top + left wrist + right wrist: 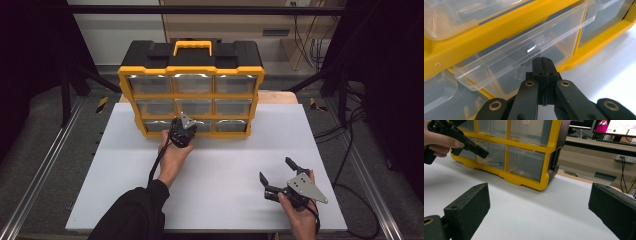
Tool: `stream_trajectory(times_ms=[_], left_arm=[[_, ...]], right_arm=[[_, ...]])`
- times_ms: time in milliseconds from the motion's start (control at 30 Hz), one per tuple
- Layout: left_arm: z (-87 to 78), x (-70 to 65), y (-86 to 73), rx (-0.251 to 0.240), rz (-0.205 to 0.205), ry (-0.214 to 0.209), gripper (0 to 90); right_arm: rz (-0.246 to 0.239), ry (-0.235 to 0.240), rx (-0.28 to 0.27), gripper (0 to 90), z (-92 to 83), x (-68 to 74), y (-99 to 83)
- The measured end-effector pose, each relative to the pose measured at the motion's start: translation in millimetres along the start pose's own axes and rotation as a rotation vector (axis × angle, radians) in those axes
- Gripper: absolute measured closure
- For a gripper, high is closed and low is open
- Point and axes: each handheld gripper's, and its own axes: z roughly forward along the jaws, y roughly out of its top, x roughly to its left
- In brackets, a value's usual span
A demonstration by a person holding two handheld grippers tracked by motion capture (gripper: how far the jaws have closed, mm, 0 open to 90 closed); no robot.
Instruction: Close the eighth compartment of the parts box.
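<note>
The left tongs (543, 65), pressed together, sit at the front lip of the clear plastic drawer (524, 50) in the bottom row, middle column, of the yellow-and-black organiser case (192, 70), apparently nudging it. Transparent and slightly protruding, it looks nearly empty. The right tongs (276, 171) wait apart, near the case on the white counter (225, 170).

Yellow-framed organizer (191, 102) with black top, clear drawers (524, 53); white counter (220, 165); black grippers (182, 131), one with a grey plate.

Organizer (190, 67) ahead; bare tabletop (225, 165) beside.
</note>
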Motion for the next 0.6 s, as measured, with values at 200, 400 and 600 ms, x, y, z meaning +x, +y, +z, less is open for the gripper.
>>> stream_trajectory(times_ms=[200,400,600], left_arm=[[1.0,0.3,1.2,-0.001,0.005,0.005,89.7],[1.4,0.8,1.8,-0.001,0.006,0.007,89.7],[2.2,1.7,1.7,-0.002,0.005,0.010,89.7]], right_arm=[[0.000,0.000,0.000,3.9,-0.1,-0.1,0.0],[0.000,0.000,0.001,3.9,-0.2,-0.4,-0.2],[-0.001,0.000,0.001,3.9,-0.3,-0.2,-0.2]])
